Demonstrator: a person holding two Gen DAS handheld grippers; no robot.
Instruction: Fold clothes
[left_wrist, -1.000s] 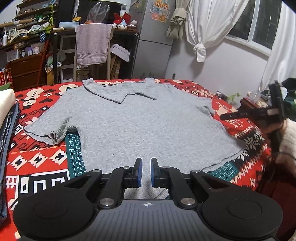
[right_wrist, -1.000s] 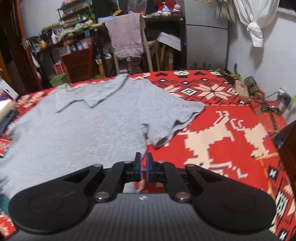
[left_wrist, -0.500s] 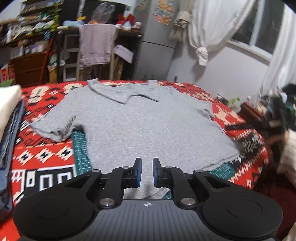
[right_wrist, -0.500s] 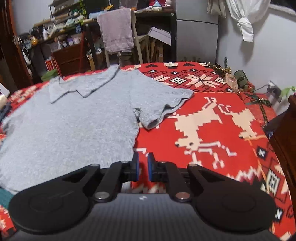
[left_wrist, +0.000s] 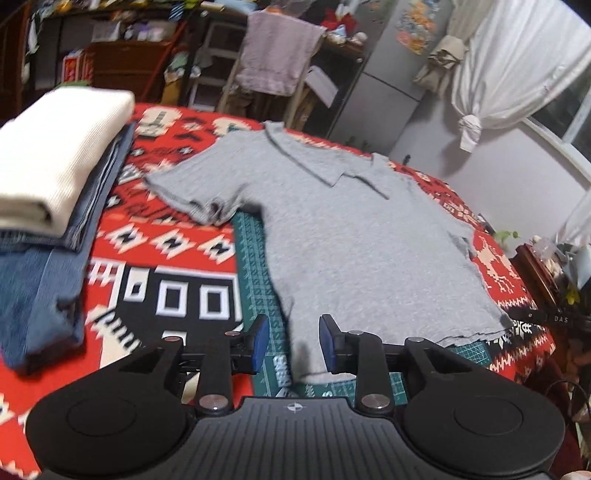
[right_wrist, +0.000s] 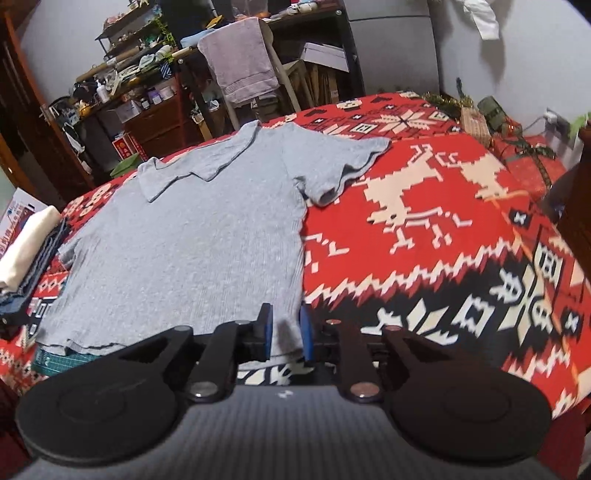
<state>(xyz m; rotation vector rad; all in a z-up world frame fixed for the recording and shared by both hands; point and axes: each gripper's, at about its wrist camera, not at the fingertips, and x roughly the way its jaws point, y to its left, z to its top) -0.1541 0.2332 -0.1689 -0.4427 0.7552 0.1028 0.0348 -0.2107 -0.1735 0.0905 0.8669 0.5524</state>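
Grey collared short-sleeve shirt (left_wrist: 362, 236) spread flat, collar at the far end, hem nearest both grippers. Lying on a green cutting mat (left_wrist: 255, 266) over a red patterned blanket (right_wrist: 443, 229) covering the table.

Left gripper (left_wrist: 294, 341) at the shirt's near left hem corner, jaws spread wide, the corner of grey cloth lying between the blue pads (left_wrist: 261, 338), not pinched. Left sleeve ahead and to the left of this gripper, its cuff a little rumpled.

Right gripper (right_wrist: 286, 332) at the near right hem corner, jaws moderately apart, a strip of the hem showing in the gap; contact with the cloth not clear. Right sleeve ahead and slightly right, resting on the blanket.

Far left of the left gripper: a stack of folded clothes, a cream knit (left_wrist: 48, 162) on top of folded denim (left_wrist: 40, 288).

Beyond the table's far edge, a chair draped with a mauve towel (right_wrist: 240, 59), cluttered shelves (right_wrist: 129, 74), a knotted white curtain (left_wrist: 509, 74).
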